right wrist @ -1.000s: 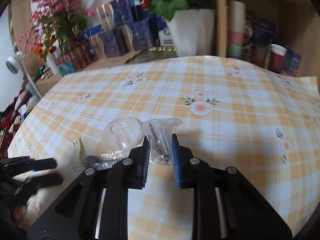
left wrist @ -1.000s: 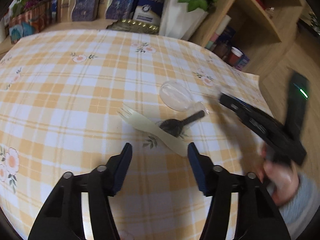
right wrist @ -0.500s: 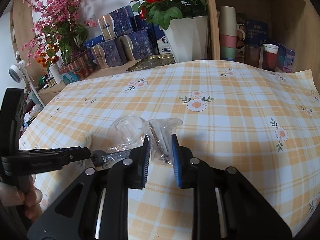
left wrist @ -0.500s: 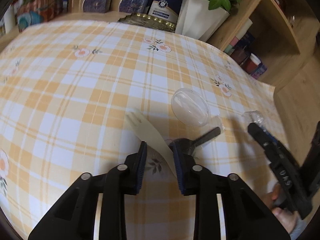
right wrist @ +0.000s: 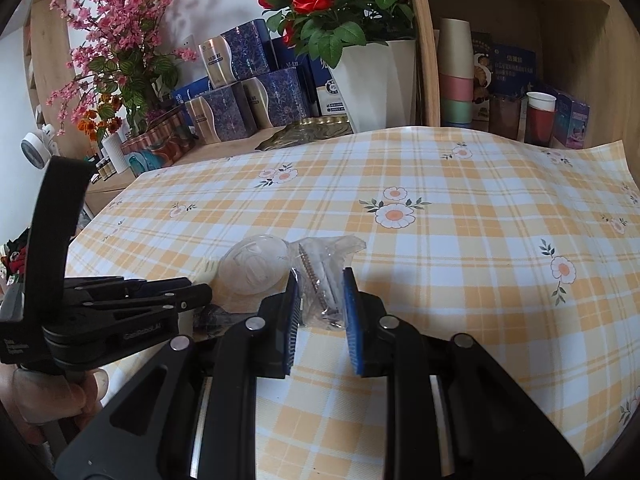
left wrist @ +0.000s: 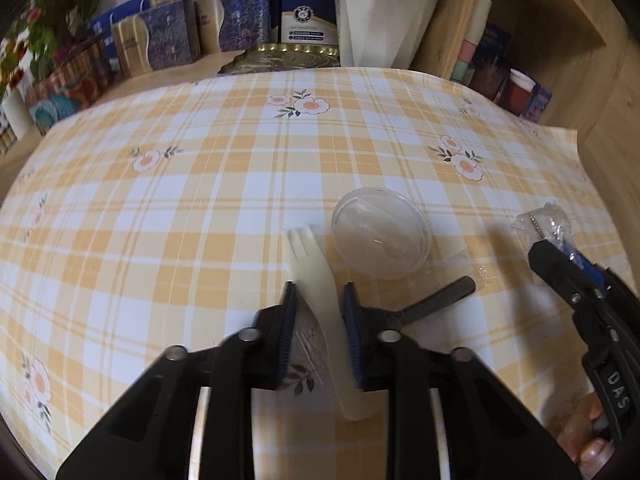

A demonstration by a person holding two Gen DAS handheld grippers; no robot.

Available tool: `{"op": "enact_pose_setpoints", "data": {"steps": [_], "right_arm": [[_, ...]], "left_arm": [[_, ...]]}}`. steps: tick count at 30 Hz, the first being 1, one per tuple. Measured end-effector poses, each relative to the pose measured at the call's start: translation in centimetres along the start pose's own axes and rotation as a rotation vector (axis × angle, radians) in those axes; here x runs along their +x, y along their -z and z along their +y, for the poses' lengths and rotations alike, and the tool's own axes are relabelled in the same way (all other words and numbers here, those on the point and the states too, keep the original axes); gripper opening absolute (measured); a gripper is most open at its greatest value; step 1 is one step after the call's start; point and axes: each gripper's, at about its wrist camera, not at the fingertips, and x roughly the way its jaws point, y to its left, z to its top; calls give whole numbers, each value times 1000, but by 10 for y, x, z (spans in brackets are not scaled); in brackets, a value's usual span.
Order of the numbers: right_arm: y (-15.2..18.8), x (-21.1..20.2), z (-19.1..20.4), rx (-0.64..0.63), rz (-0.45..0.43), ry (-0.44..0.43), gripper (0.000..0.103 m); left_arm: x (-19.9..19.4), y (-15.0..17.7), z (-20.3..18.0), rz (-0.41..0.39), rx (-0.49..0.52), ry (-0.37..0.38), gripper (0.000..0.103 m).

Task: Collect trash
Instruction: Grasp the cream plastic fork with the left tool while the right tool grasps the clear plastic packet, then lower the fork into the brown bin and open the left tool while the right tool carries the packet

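A cream plastic fork point(left wrist: 304, 248) lies on the checked tablecloth point(left wrist: 200, 200), and my left gripper point(left wrist: 320, 292) is shut on its handle. Just right of the fork sit a clear round plastic lid point(left wrist: 380, 236) and a black spoon point(left wrist: 444, 296), whose bowl is hidden behind my right finger. In the right wrist view my right gripper point(right wrist: 318, 276) is shut on a clear plastic bag of screws point(right wrist: 324, 256), low over the cloth. The same lid point(right wrist: 254, 266) lies left of it, beside the left gripper point(right wrist: 200, 296).
A white flower pot point(left wrist: 384, 20), blue and gold boxes point(left wrist: 168, 40) and a gold tray point(left wrist: 284, 58) line the table's far edge. A wooden shelf with stacked cups point(right wrist: 454, 72) stands at the far right. The cloth's right edge point(left wrist: 576, 152) ends near the shelf.
My left gripper moved forward over the fork and its jaws closed onto the handle. The right gripper stayed put, still gripping the bag.
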Motion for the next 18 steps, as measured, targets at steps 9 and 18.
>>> {"op": "enact_pose_setpoints", "data": {"steps": [9,18], "right_arm": [[-1,-1,-13,63,-13,-1,24],[-6,-3,-5,43,14,33,23]], "left_arm": [[-42,18,39,-68,-108,200,17],[-86,39,54,-91,-114,233,17]]}}
